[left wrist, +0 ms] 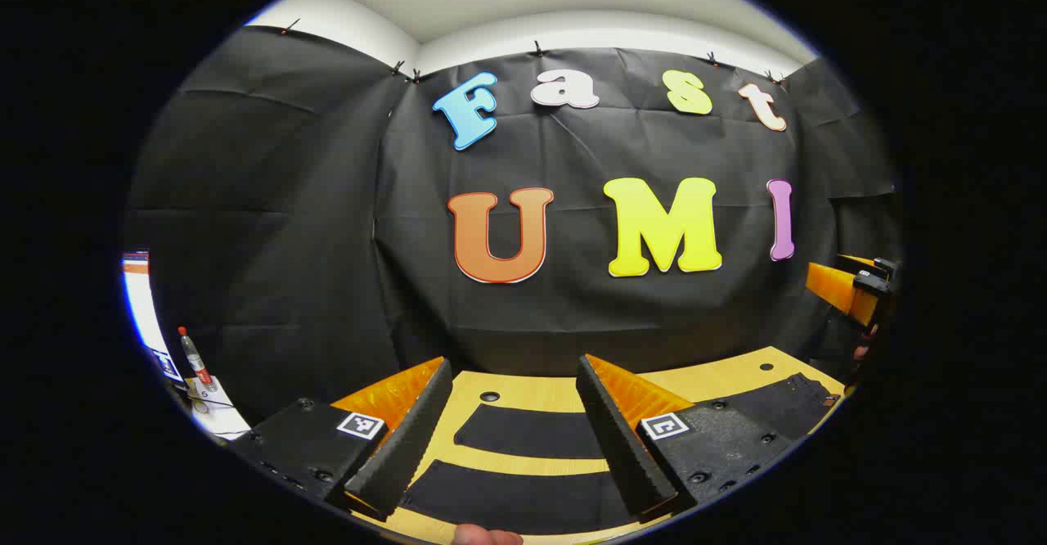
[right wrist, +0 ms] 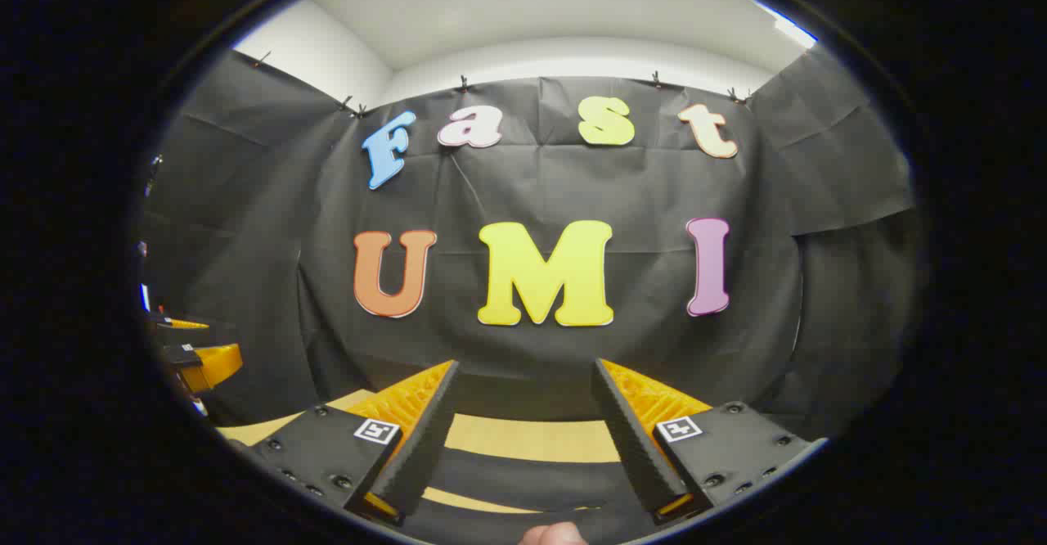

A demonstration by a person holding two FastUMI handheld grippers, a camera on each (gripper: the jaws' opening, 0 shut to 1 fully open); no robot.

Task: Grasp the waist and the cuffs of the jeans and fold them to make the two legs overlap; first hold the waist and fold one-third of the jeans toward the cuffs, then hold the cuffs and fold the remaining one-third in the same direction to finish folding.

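Note:
Dark jeans lie flat on the wooden table (left wrist: 532, 394). In the left gripper view two dark legs (left wrist: 527, 432) run crosswise below my fingers, and a wider part with rivets (left wrist: 781, 404) lies to the right. My left gripper (left wrist: 514, 365) is open above the legs, holding nothing. My right gripper (right wrist: 524, 365) is also open, and the jeans (right wrist: 532, 471) lie on the table (right wrist: 523, 439) below it. Each gripper shows at the edge of the other's view: the right one (left wrist: 855, 291), the left one (right wrist: 196, 365).
A small bottle with a red cap (left wrist: 195, 357) stands on a white surface at the far left. The black cloth wall closes off the back of the table. A fingertip (left wrist: 487, 536) shows at the bottom edge of the left gripper view.

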